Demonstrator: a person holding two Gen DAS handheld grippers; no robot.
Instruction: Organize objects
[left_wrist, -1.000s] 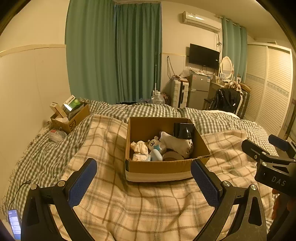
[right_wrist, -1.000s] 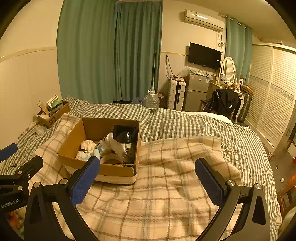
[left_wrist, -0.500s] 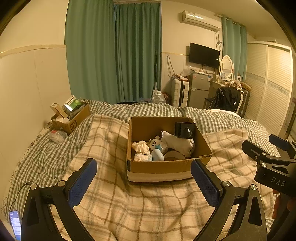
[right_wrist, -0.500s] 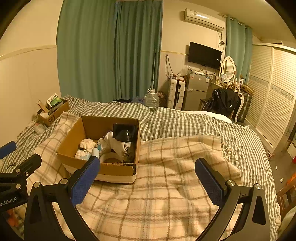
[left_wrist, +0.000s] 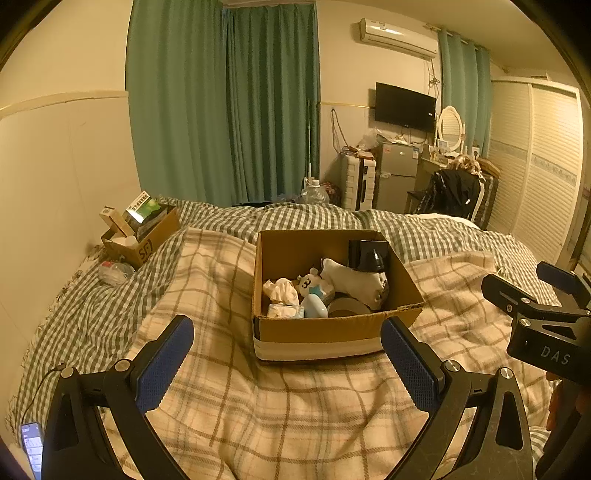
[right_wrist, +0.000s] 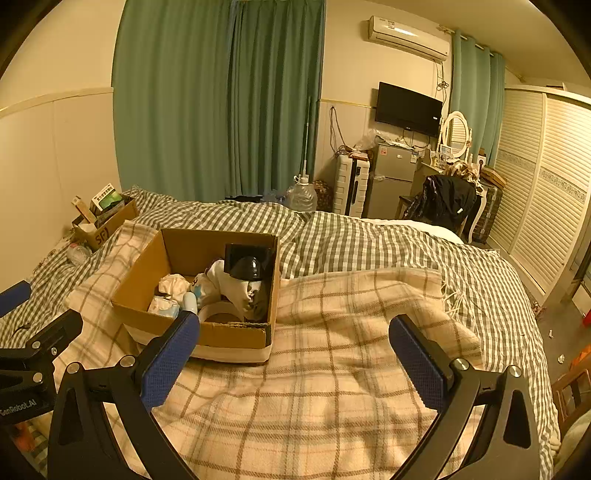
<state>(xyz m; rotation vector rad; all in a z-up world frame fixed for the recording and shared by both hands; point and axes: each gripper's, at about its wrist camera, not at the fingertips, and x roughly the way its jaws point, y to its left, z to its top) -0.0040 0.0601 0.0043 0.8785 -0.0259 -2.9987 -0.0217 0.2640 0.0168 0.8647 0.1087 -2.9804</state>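
An open cardboard box (left_wrist: 325, 332) sits on the plaid blanket (left_wrist: 280, 417) on the bed. It holds a black item (left_wrist: 367, 254), a white soft toy (left_wrist: 354, 282), a small white figure (left_wrist: 308, 282), crumpled tissue (left_wrist: 280, 290) and a tape roll (left_wrist: 345, 306). My left gripper (left_wrist: 286, 356) is open and empty, just in front of the box. My right gripper (right_wrist: 291, 354) is open and empty, to the right of the box (right_wrist: 225, 336). Each gripper shows at the edge of the other's view.
A smaller cardboard box (left_wrist: 142, 238) with packets stands by the wall at the far left, a plastic bag (left_wrist: 114, 271) beside it. A phone (left_wrist: 32, 446) lies at the bed's near left edge. A fridge, chair and wardrobe stand beyond the bed.
Both grippers have drifted slightly, so the box sits a little differently in view. Neither has closed or taken hold of anything.
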